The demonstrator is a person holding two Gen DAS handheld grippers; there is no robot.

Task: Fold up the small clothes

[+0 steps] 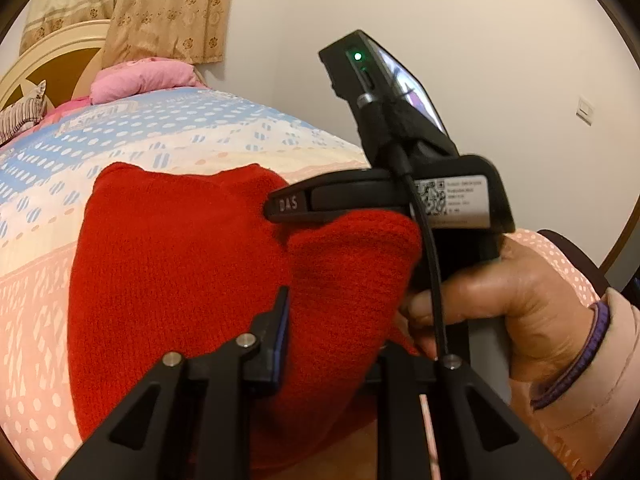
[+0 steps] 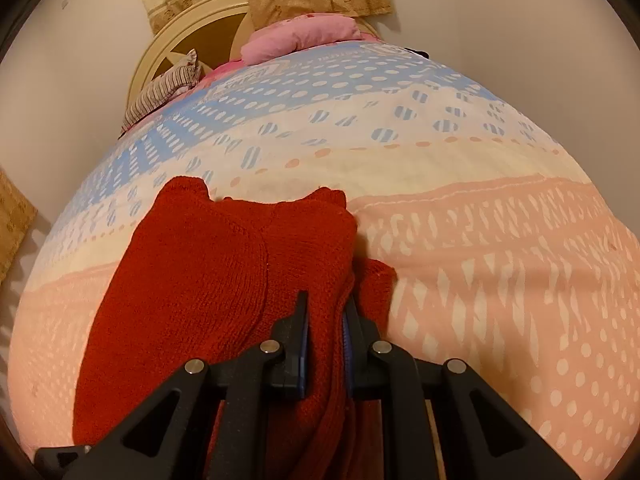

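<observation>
Red knit sweater [image 2: 208, 280] on bed [image 2: 500, 260]: soft, limp, likely light. Right gripper [image 2: 325, 328] pinches its bunched edge, a sound hold; left gripper [image 1: 332, 332] straddles cloth, grip unclear.

The right claw [image 2: 324, 344] is clamped on cloth; the left claw [image 1: 332, 344] is spread wide.

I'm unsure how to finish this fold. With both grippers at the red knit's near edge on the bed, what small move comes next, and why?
Probably carry the pinched near edge forward over the red knit garment toward its far edge. The right gripper is shut on a bunched fold, and the left gripper has red knit between its fingers, while the garment's far part lies flat on the bedspread.
</observation>
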